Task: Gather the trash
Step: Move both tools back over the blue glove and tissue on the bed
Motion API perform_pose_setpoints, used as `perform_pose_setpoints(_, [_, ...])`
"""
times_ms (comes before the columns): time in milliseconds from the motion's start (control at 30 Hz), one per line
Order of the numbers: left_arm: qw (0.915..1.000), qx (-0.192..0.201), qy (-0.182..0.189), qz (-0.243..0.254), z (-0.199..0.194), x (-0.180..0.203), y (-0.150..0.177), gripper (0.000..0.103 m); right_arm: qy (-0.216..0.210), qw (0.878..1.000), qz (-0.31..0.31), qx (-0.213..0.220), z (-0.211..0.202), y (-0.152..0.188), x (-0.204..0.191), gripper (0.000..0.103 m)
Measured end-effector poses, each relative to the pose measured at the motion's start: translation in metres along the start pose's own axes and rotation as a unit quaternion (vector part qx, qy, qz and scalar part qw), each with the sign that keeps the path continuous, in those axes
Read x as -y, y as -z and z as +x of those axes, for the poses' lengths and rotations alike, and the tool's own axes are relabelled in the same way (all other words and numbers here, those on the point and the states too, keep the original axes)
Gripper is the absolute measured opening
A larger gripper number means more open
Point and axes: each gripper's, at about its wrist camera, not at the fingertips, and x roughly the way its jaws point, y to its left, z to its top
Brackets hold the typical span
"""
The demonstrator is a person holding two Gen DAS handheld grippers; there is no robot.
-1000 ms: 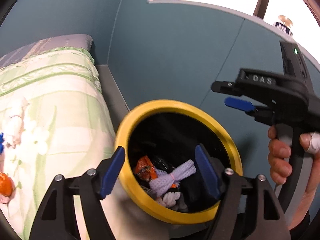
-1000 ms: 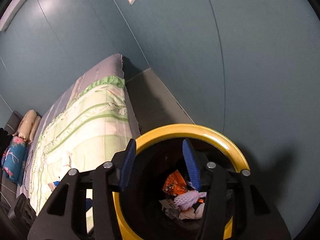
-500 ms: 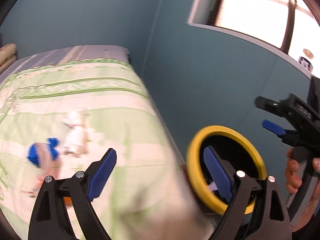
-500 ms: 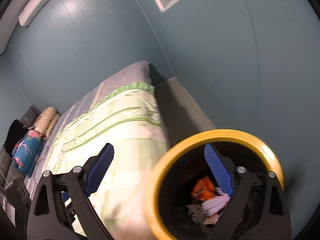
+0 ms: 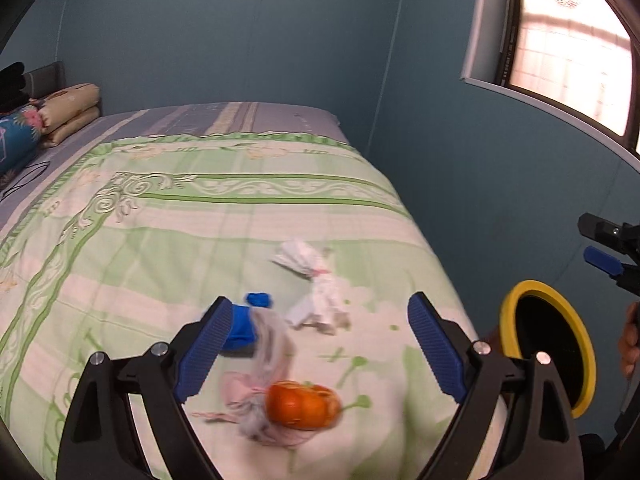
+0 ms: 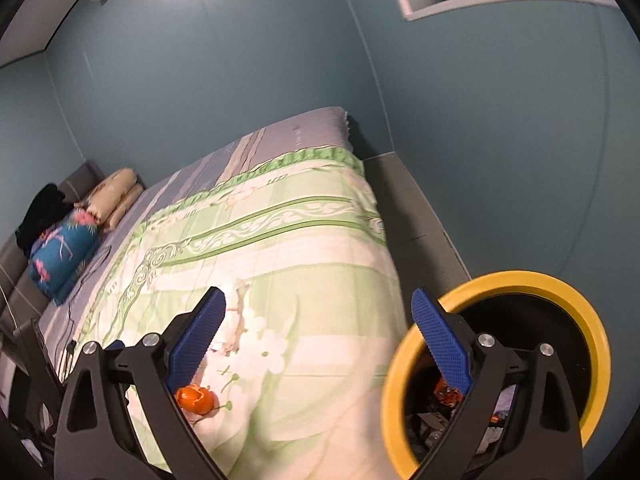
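Teal walls (image 5: 248, 32) close in a bed under a green-and-cream floral quilt (image 5: 200, 216). The left gripper (image 5: 320, 344) hangs over it, jaws wide and empty; orange peel (image 5: 302, 404), a blue scrap (image 5: 244, 326) and white tissue (image 5: 316, 292) lie between and just ahead. The right gripper (image 6: 320, 340), likewise spread and empty, has the yellow-rimmed bin (image 6: 560, 284) at its right finger.

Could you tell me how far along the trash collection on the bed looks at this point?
Partly done. The yellow-rimmed bin already holds wrappers and other scraps. Nothing is in hand: the left tool and the right tool are both open and empty. Left on the bedspread: an orange peel, a pale pink net beside it, a blue scrap and crumpled white tissue.
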Motion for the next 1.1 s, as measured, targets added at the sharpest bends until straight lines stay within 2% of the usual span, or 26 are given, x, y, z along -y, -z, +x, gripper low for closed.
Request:
perform_pose_setpoints(100, [0.9999, -0.001, -0.011, -0.011, -0.001, -0.023, 0.003, 0.086, -0.012, 1.000, -0.014, -0.010, 0.009, 0.000, -0.020, 0.090])
perform_pose_setpoints(267, [0.9993, -0.007, -0.026, -0.027, 0.006, -0.058, 0.009, 0.086, -0.030, 0.998, -0.023, -0.053, 0.038, 0.003, -0.052, 0.090])
perform_pose_setpoints(533, [0.9992, -0.019, -0.018, -0.029, 0.020, -0.096, 0.023, 0.086, -0.018, 0.994, -0.057, -0.092, 0.086, 0.013, -0.093, 0.090])
perform_pose_setpoints(800, [0.9988, -0.040, -0.019, -0.021, 0.039, -0.107, 0.036, 0.085, -0.001, 0.989, -0.089, -0.120, 0.131, 0.021, -0.123, 0.090])
perform_pose_setpoints(1100, [0.9986, -0.050, -0.013, -0.009, 0.053, -0.102, 0.035, 0.085, 0.007, 0.983, -0.108, -0.151, 0.170, 0.032, -0.139, 0.083])
